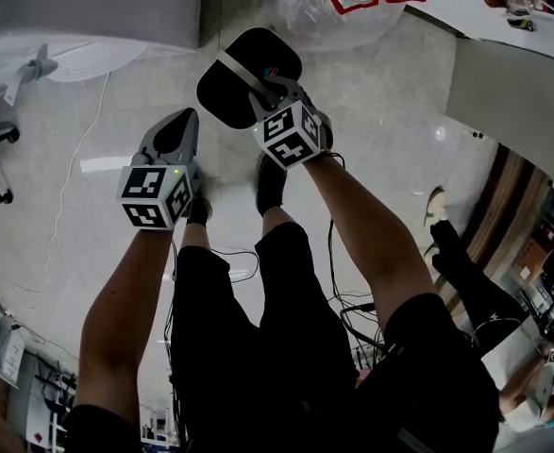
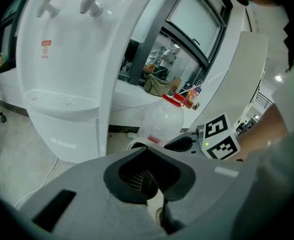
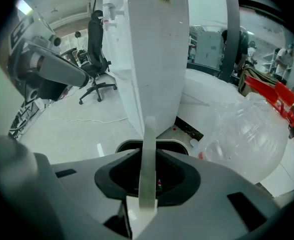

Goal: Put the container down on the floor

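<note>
Container (image 1: 248,74): black, rounded oval body with a pale translucent strap handle (image 1: 236,67) across it. I read it as carried by that handle in the right gripper (image 1: 262,92). In the right gripper view the strap stands upright between the jaws, with the container's dark rim just past them. It sits tilted over the pale floor (image 1: 116,206). I can't tell whether its base touches the floor.

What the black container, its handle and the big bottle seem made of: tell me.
Container: probably hard plastic, black and smooth, with little shine. Handle: translucent whitish plastic strip; light shows through it. Bottle: thin clear plastic, glossy; the background is visible through its wall.
</note>
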`<state>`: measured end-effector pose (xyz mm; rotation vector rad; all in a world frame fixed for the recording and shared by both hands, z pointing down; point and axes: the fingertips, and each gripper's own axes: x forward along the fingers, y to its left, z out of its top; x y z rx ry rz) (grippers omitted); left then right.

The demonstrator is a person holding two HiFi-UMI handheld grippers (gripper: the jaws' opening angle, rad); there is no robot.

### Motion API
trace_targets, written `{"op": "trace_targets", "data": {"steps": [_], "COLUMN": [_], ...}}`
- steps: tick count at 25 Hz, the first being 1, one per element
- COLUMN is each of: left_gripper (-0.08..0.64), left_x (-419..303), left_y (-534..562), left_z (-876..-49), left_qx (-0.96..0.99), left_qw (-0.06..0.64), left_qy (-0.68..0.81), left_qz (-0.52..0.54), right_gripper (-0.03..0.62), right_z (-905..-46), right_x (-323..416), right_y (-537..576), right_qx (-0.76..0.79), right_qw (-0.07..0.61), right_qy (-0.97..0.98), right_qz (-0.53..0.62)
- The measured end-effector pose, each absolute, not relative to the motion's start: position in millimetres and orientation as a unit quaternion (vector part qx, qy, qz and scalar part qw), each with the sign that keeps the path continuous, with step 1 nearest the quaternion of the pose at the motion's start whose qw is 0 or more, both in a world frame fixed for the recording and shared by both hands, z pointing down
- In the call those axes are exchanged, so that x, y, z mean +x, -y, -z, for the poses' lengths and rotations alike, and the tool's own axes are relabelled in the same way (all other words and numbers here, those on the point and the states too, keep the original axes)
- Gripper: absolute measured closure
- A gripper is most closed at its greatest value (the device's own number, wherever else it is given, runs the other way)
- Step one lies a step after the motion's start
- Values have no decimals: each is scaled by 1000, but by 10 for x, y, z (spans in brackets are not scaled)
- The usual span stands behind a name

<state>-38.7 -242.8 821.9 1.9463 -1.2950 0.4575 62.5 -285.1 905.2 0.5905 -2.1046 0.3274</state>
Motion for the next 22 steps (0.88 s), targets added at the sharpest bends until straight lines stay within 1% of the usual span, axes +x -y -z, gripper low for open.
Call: {"op": "trace_targets", "data": {"steps": [15, 19, 22], "left_gripper": [554, 554, 554], "left_x": [-396, -407, -416], "left_y": [2394, 2373, 2365], "left_z": [-8063, -8034, -7964], "left_qx": [766, 767, 768], "left_qw": [365, 363, 361], "left_qy": [500, 499, 498], "left_qz": [-176, -175, -177], "right_gripper": [488, 468, 465], "right_z": [-8964, -8918, -8829], "right_x": [688, 715, 740], "right_y": [2731, 2721, 2703], "right_qx": [242, 251, 252], "right_qw": [463, 461, 462], "right_qy": [840, 838, 838], "right_qz": [-145, -150, -144]}}
